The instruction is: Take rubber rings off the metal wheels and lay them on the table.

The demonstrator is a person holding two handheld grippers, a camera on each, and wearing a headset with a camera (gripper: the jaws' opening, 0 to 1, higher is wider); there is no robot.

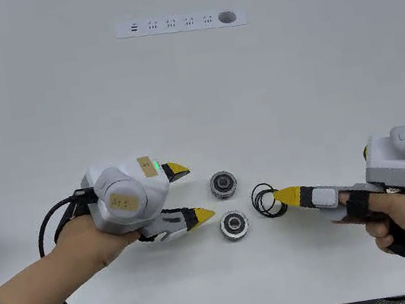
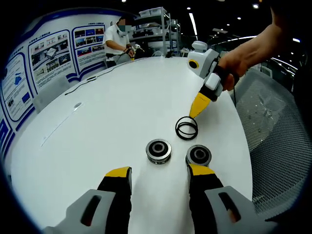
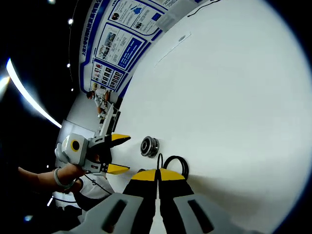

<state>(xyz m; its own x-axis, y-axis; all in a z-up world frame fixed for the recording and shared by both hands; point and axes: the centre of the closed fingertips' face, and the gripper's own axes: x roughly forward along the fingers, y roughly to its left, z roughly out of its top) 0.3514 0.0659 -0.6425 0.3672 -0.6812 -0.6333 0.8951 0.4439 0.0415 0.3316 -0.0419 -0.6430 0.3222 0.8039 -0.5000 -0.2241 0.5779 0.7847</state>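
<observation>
Near worktop (image 1: 289, 69) centre, loose rubber rings (image 1: 267, 199) lie at 3 o'clock of two metal wheels (image 1: 224, 184), touched by the pressed-together right tongs (image 1: 286, 196); left tongs (image 1: 192, 192) spread at 9 o'clock. Dark rims suggest more remain.

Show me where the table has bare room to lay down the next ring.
Bare: the wide stretch between the power strip and the metal wheels. Crowded: the middle, where wheels and rubber rings sit between left gripper and right gripper.
</observation>
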